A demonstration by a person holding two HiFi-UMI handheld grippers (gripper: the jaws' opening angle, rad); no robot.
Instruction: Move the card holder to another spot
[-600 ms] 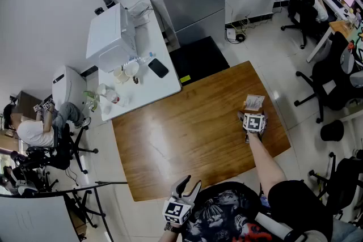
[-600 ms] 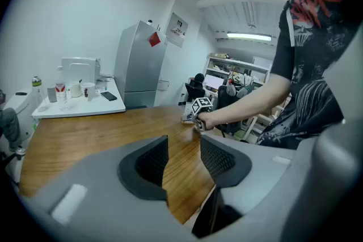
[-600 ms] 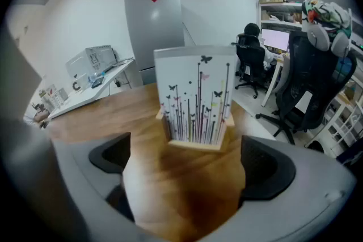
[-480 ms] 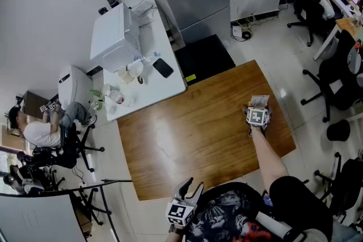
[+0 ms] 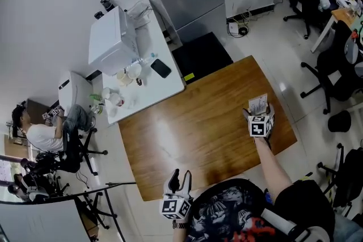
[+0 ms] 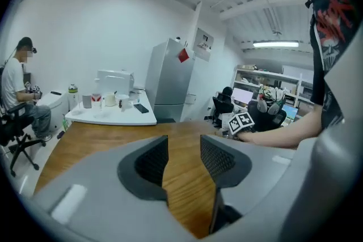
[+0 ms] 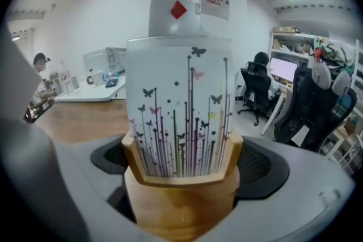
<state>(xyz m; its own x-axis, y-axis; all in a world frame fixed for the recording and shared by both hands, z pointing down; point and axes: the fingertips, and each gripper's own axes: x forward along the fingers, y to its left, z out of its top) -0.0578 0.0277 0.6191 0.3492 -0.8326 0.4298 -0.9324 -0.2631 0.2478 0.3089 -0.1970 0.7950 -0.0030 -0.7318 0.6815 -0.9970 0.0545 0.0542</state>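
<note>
The wooden counter [image 5: 193,127] filled the middle of the room, and the card holder [image 7: 181,198] was out at its 3 o'clock side, close to that edge. It was a pale wooden stand, upright, with a white card [image 7: 180,105] printed with thin stems and butterflies slotted in its top. The right gripper [image 5: 258,112] reached in from 5 o'clock. Its jaws were spread wide with the holder between them, one jaw on each flank of the wooden base. I could not tell whether the base was resting on the wood. The left gripper [image 5: 181,174] hung at 6 o'clock, just off the near edge of the counter and well apart from the holder. Its jaws were parted by a narrow gap, and only bare wood showed through it. At 11 o'clock a white counter [image 5: 152,88] butted against the wooden one, carrying a boxy white machine [image 5: 110,37], a few cups [image 5: 129,72] and a dark phone [image 5: 160,68]. Away at 9 o'clock a person [image 5: 42,134] sat on a chair.
</note>
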